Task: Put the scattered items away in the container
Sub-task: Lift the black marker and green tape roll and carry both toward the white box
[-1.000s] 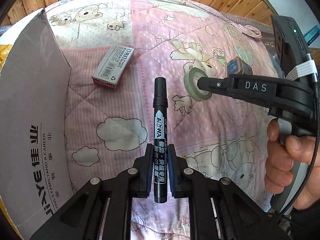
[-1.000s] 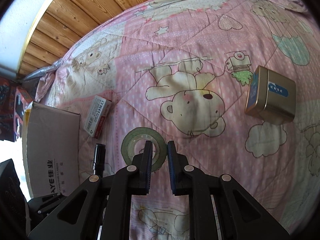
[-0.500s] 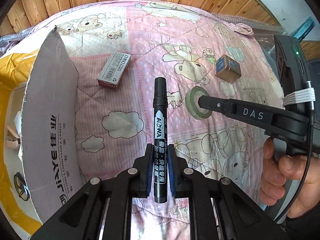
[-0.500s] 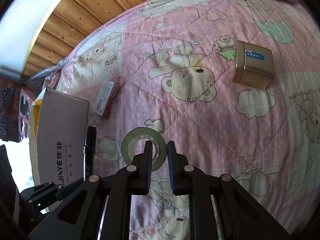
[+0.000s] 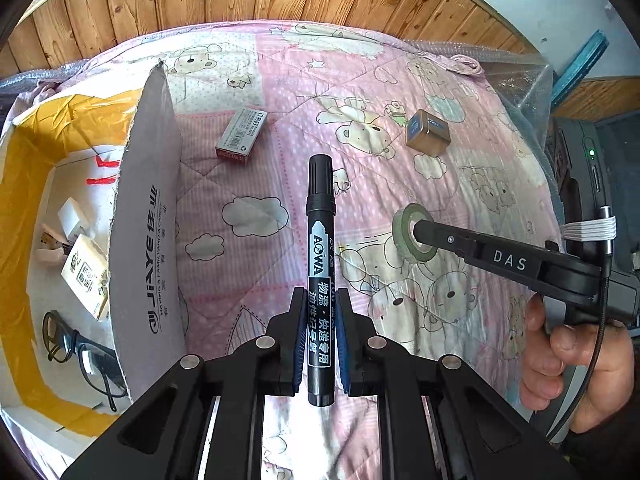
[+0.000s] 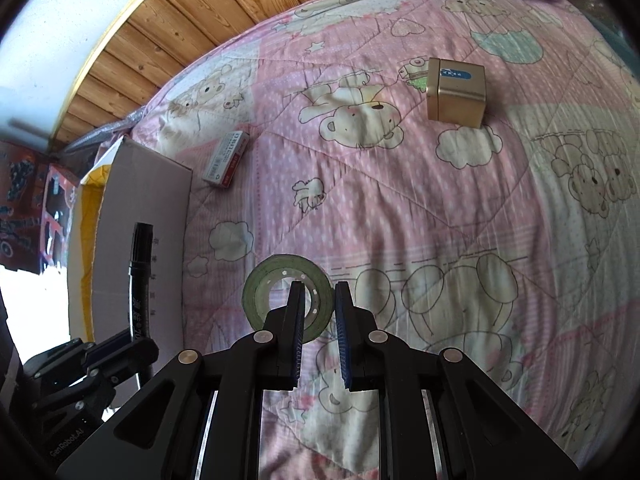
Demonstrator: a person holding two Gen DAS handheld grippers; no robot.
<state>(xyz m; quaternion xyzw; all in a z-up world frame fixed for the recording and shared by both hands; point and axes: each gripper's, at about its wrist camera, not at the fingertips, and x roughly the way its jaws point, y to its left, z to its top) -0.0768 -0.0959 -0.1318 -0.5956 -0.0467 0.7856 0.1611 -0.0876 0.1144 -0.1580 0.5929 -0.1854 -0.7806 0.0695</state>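
Left claw (image 5: 320, 344) is clamped on a black marker (image 5: 320, 240), its long axis running forward, cap end away. Right claw (image 6: 318, 336) grips the green tape roll's (image 6: 260, 292) rim. Cardboard box (image 5: 148, 240) on the bed (image 5: 240, 272) holds glasses (image 5: 80, 352) and small cartons (image 5: 86, 280).

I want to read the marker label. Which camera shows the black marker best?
The left wrist view: the black marker is centred, full length, label readable, clamped in the left hand-held gripper. The right wrist view shows it only at the left edge, small and dark.
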